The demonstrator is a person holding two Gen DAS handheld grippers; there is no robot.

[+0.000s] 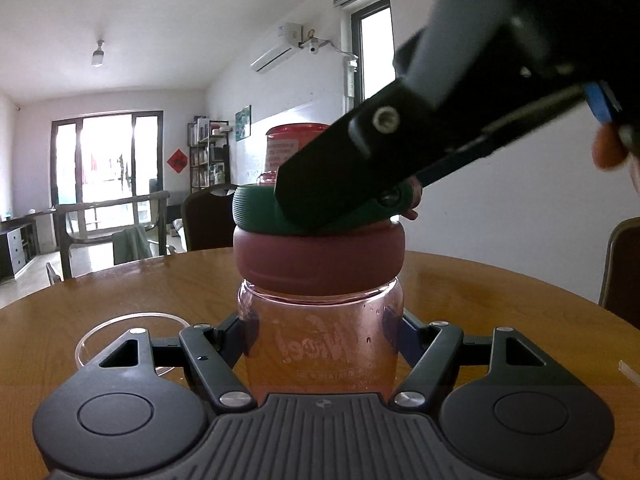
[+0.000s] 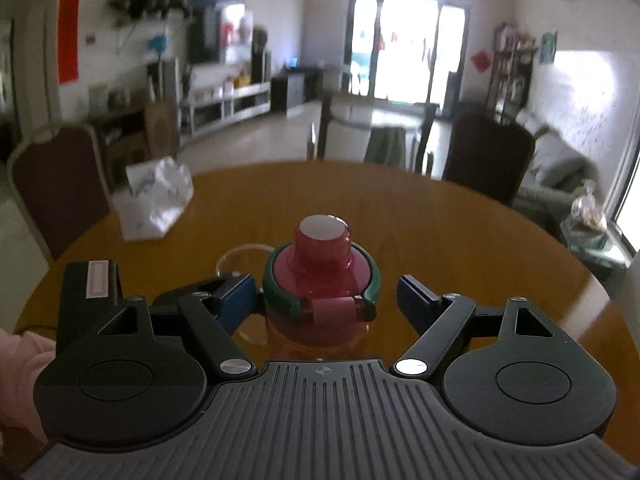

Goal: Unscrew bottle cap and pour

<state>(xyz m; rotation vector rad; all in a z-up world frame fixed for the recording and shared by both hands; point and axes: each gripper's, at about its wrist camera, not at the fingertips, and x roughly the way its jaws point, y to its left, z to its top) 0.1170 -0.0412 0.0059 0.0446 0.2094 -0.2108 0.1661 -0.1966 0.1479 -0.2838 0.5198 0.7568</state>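
While the left claw point(image 1: 320, 336) is clamped on the bottle point(image 1: 320, 344) standing on the surface point(image 1: 500, 300), the right claw point(image 2: 326, 296) sits apart around the cap point(image 2: 322, 272).

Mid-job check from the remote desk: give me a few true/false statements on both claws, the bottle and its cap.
1. The left claw is shut on the bottle. True.
2. The right claw has clamped the cap. False: its pads stand apart on either side of the cap, clear of it.
3. The cap is off the bottle. False: it sits on the bottle's neck, green handle around it.
4. The bottle lies on its side. False: it stands upright on the table.
5. A clear glass dish sits on the table beside the bottle. True.
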